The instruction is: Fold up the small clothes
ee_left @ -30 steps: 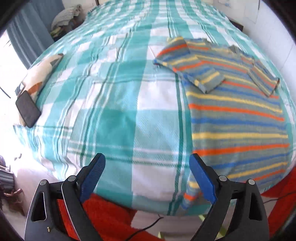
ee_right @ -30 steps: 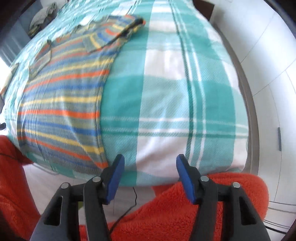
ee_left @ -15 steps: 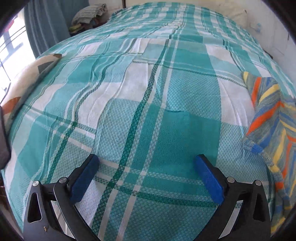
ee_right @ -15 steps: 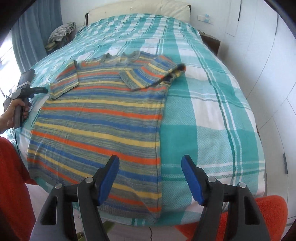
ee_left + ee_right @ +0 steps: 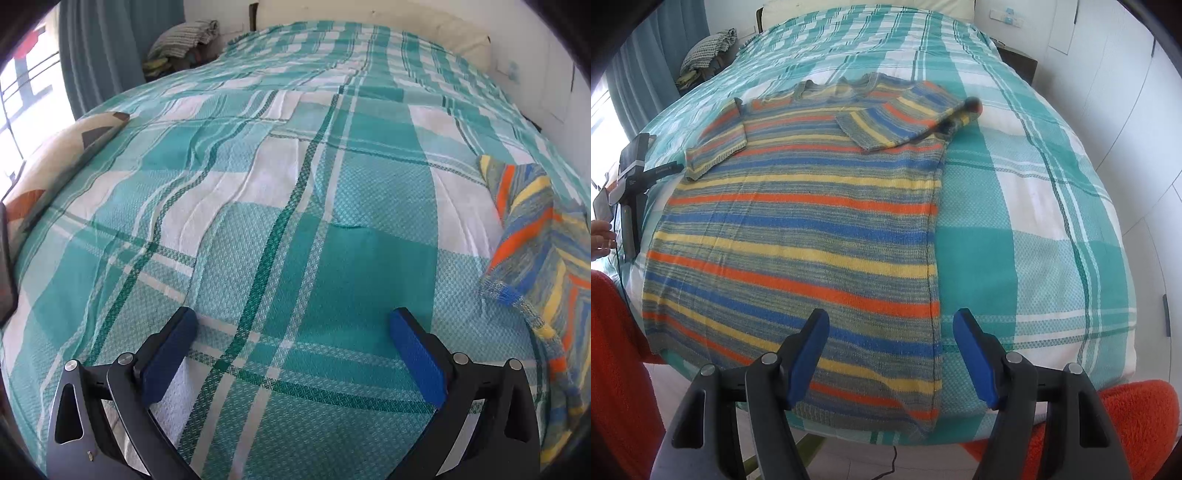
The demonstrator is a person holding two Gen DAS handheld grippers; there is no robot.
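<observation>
Change noted: the left gripper (image 5: 291, 350) now looks low across the teal-and-white checked bedspread (image 5: 295, 221), where a second ago it looked down on the bed from higher up with the whole garment in sight. Its blue-padded jaws have just been opening and now stand at their widest, with nothing between them but bare bedspread. The right gripper (image 5: 891, 360) has swung across from the bare side of the bed and now faces the grey knitted sweater with orange, yellow and blue stripes (image 5: 798, 236).

Location of the task item: in the right wrist view the sweater lies flat on the bedspread, filling the field from 9 to 12 o'clock, hem nearest the camera at the foot of the bed. Both sleeves are already turned in over the chest. In the left wrist view only a sleeve fold shows, at 3 o'clock (image 5: 535, 240), apart from the jaws.

Assessment: sleeve folds appear complete; the body fold is not yet made. Both tools seem staged to take the garment's edges.

Pose: both grippers pitch steeply downward. The right gripper's jaws stand partly open and empty, hovering near the hem's right corner, not touching it. A hand (image 5: 600, 240) shows at 9 o'clock.
</observation>
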